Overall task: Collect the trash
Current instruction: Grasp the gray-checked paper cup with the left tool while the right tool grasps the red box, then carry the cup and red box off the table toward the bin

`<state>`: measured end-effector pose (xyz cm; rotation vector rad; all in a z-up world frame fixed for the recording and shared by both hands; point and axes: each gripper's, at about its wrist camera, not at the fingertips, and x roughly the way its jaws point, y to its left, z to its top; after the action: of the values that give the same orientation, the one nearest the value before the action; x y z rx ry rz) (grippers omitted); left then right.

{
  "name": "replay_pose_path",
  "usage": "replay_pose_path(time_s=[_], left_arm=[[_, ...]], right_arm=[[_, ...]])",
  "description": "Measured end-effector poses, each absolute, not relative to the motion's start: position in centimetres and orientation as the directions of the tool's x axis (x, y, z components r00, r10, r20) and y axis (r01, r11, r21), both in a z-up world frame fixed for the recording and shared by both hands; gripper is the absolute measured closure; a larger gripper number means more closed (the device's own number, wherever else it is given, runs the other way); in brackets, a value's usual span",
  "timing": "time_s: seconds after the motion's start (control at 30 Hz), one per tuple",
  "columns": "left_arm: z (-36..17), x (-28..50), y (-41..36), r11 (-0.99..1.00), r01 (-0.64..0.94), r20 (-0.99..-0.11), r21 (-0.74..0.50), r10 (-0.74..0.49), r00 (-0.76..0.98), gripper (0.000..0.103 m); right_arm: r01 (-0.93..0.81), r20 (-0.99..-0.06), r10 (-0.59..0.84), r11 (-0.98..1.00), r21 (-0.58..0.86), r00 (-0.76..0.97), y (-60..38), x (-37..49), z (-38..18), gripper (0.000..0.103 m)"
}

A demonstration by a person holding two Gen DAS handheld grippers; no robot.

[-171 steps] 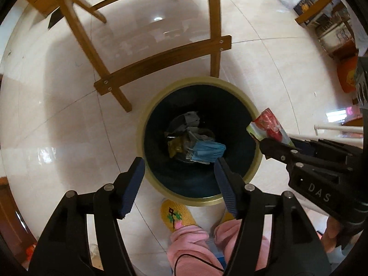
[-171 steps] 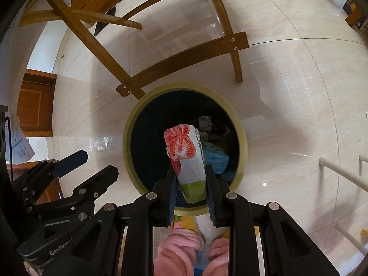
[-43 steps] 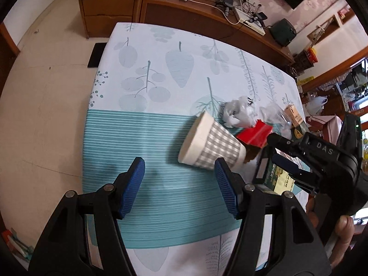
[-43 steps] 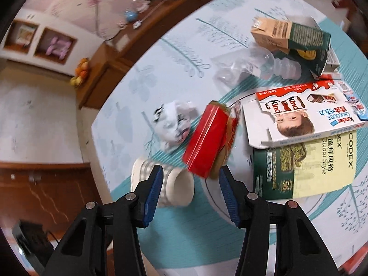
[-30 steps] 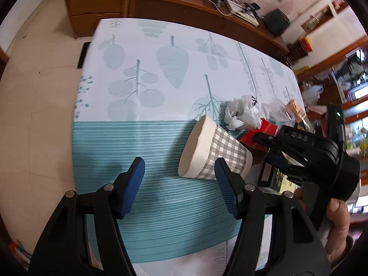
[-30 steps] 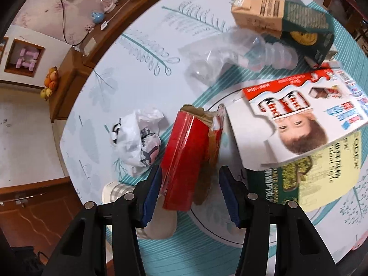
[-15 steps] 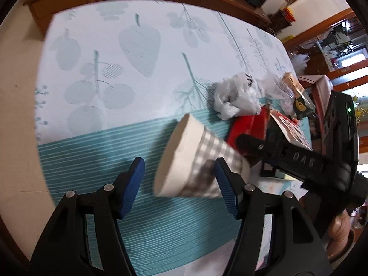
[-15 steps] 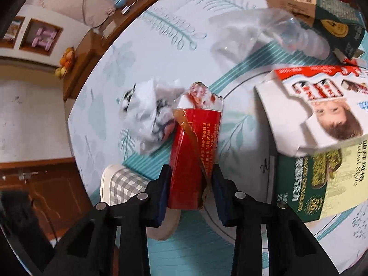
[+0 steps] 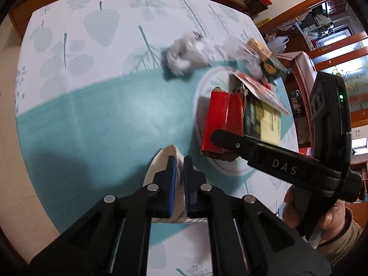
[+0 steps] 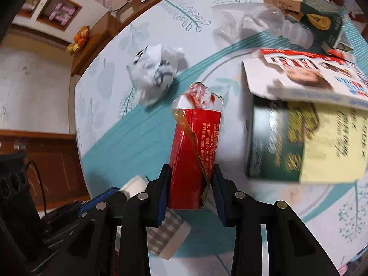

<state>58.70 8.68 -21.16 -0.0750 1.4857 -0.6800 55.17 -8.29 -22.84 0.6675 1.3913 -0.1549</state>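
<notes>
My left gripper point(image 9: 180, 161) is shut, its blue pads pinching the wall of a white paper cup point(image 9: 158, 161) with a grey check pattern that lies on the teal tablecloth point(image 9: 103, 119). In the right wrist view the same cup point(image 10: 170, 232) lies low at the left, under the fingers. My right gripper point(image 10: 191, 170) is shut on the lower end of a torn red carton point(image 10: 195, 142). In the left wrist view the red carton point(image 9: 224, 119) sits just right of the cup, with the right gripper's black finger point(image 9: 253, 151) across it.
A crumpled white paper point(image 10: 156, 73) lies beyond the carton. At the right are a white chocolate box point(image 10: 310, 73) on a green and yellow box point(image 10: 299, 145), a crushed clear bottle point(image 10: 276, 27) and a brown and green carton point(image 10: 306, 2). A hand point(image 9: 299, 209) holds the right gripper.
The left gripper, open around the cup before, has moved in and shut on its wall. The right gripper closed on the red carton and has rolled with it.
</notes>
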Motion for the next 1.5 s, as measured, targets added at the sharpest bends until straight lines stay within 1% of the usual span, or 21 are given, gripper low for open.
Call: replay_pose_path(time_s=[0.23, 0.5, 0.67, 0.77, 0.8, 0.9, 1.07, 1.27, 1.5], left_arm=[[-19.6, 53.0, 9.5, 0.827, 0.355, -0.893, -0.437, -0.445, -0.064, 0.101], [-15.6, 44.6, 9.0, 0.832, 0.338, -0.888, -0.440, -0.459, -0.026, 0.102], [-13.2, 38.0, 7.3, 0.852, 0.318, -0.893, -0.416, -0.450, 0.036, 0.102], [-12.5, 33.5, 6.2, 0.863, 0.300, -0.893, -0.406, -0.444, 0.070, 0.102], [-12.3, 32.1, 6.0, 0.867, 0.296, -0.894, -0.400, -0.440, 0.079, 0.102], [-12.2, 27.2, 4.5, 0.878, 0.282, -0.897, -0.388, -0.430, 0.105, 0.102], [-13.4, 18.9, 1.7, 0.879, 0.248, -0.892, -0.408, -0.442, 0.098, 0.102], [-15.8, 11.5, -1.2, 0.877, 0.266, -0.904, -0.400, -0.426, 0.045, 0.102], [-20.9, 7.8, -2.3, 0.874, 0.277, -0.901, -0.399, -0.430, 0.056, 0.102]], right_arm=[[0.406, -0.940, 0.279, 0.850, 0.336, 0.196, -7.8, 48.8, -20.5, 0.070], [0.337, -0.929, 0.295, 0.871, 0.358, 0.225, -9.8, 39.1, -17.0, 0.070], [0.285, -0.906, 0.327, 0.871, 0.399, 0.268, -11.4, 31.9, -14.5, 0.070], [0.243, -0.891, 0.351, 0.873, 0.423, 0.289, -12.4, 27.3, -13.3, 0.070], [0.217, -0.868, 0.362, 0.868, 0.447, 0.341, -12.5, 26.1, -13.2, 0.070], [0.163, -0.860, 0.379, 0.878, 0.451, 0.341, -13.4, 21.1, -12.8, 0.070], [0.104, -0.865, 0.391, 0.892, 0.440, 0.314, -15.4, 13.1, -14.0, 0.070], [0.113, -0.880, 0.400, 0.892, 0.438, 0.254, -17.0, 5.5, -17.1, 0.070], [0.158, -0.903, 0.398, 0.893, 0.422, 0.163, -17.1, -0.1, -23.2, 0.070]])
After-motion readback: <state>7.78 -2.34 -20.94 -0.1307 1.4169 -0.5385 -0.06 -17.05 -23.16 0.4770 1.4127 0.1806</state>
